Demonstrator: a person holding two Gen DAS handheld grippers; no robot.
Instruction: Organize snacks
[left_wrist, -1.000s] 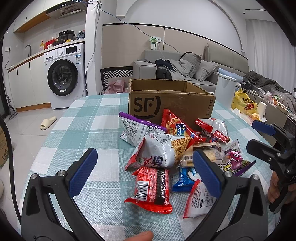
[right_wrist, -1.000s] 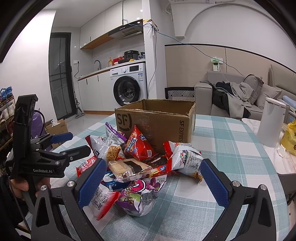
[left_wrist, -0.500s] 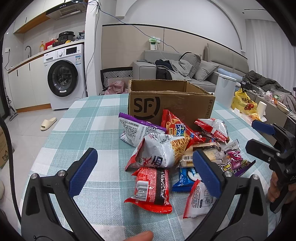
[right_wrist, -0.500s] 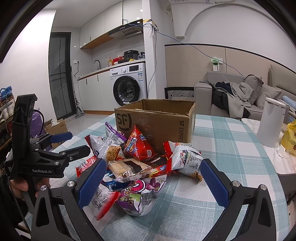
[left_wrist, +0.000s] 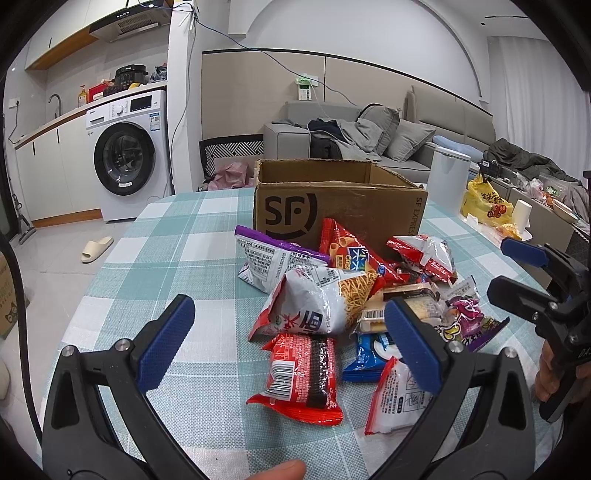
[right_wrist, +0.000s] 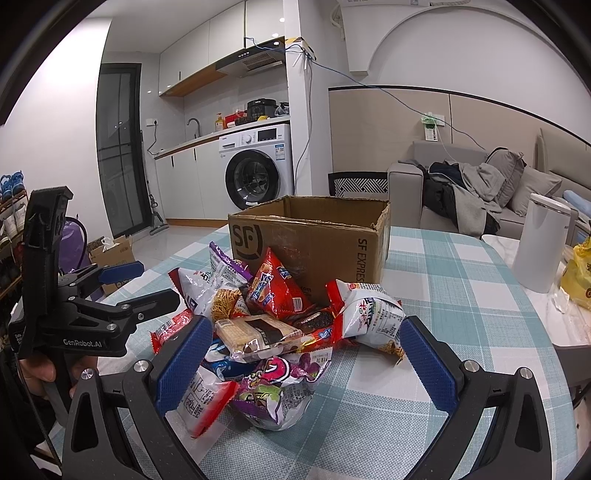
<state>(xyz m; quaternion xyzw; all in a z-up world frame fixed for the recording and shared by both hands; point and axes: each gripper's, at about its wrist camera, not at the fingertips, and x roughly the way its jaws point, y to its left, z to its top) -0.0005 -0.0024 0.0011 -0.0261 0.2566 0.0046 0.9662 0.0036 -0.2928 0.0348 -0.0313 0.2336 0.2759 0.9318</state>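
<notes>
A heap of snack packets (left_wrist: 354, 306) lies on the checked tablecloth (left_wrist: 177, 266) in front of an open SF cardboard box (left_wrist: 332, 206). Nearest my left gripper (left_wrist: 291, 343) is a red packet (left_wrist: 301, 373), with a white-and-red noodle snack bag (left_wrist: 317, 302) behind it. My left gripper is open and empty, just short of the heap. My right gripper (right_wrist: 299, 358) is open and empty; a purple packet (right_wrist: 280, 387) and a biscuit pack (right_wrist: 258, 332) lie between its fingers. The box (right_wrist: 314, 240) stands behind the heap. Each gripper shows in the other's view, the right one (left_wrist: 517, 273), the left one (right_wrist: 140, 284).
A white cylindrical container (right_wrist: 539, 243) and a yellow bag (right_wrist: 580, 277) stand at the table's right side. The yellow bag also shows in the left wrist view (left_wrist: 487, 206). A sofa (left_wrist: 369, 136) and a washing machine (left_wrist: 125, 155) are beyond the table.
</notes>
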